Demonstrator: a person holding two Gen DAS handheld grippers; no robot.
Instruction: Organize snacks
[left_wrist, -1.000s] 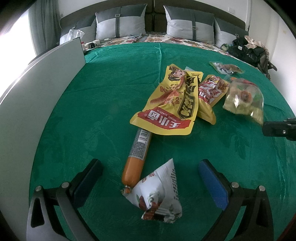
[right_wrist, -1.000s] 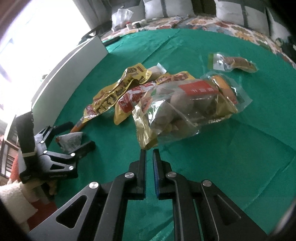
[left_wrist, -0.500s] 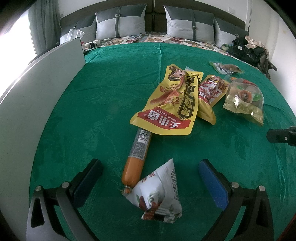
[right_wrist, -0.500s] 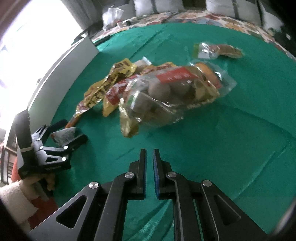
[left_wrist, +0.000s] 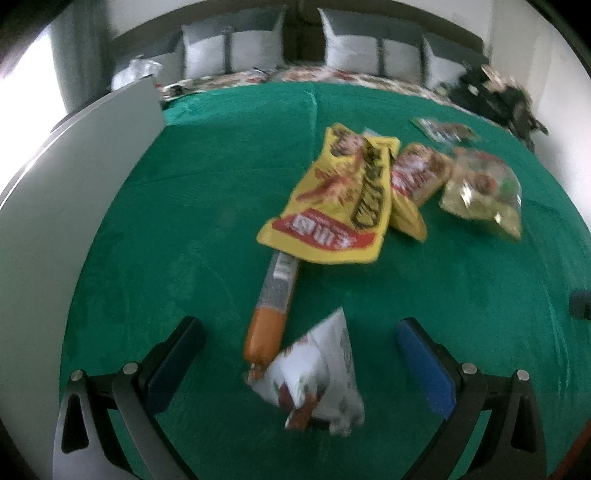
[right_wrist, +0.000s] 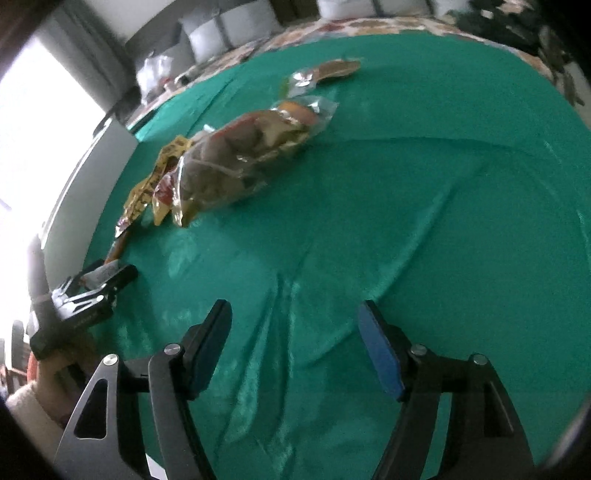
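Snacks lie on a green cloth (left_wrist: 184, 221). My left gripper (left_wrist: 299, 343) is open, its fingers either side of a white triangular packet (left_wrist: 317, 380) and an orange sausage (left_wrist: 271, 314). A yellow bag (left_wrist: 340, 199), a red-yellow bag (left_wrist: 413, 181), a clear bag of round snacks (left_wrist: 484, 188) and a small clear packet (left_wrist: 443, 131) lie beyond. My right gripper (right_wrist: 295, 339) is open and empty over bare cloth, well short of the clear bag (right_wrist: 243, 155). The left gripper (right_wrist: 92, 291) shows in the right wrist view.
A white board (left_wrist: 74, 177) stands along the cloth's left edge. Grey pillows (left_wrist: 229, 51) and a black bag (left_wrist: 498, 96) lie at the far side. Bare green cloth (right_wrist: 424, 184) spreads to the right of the snacks.
My right gripper has opened from shut and pulled back from the clear bag, which lies farther away. The left gripper stays open in place around the triangular packet.
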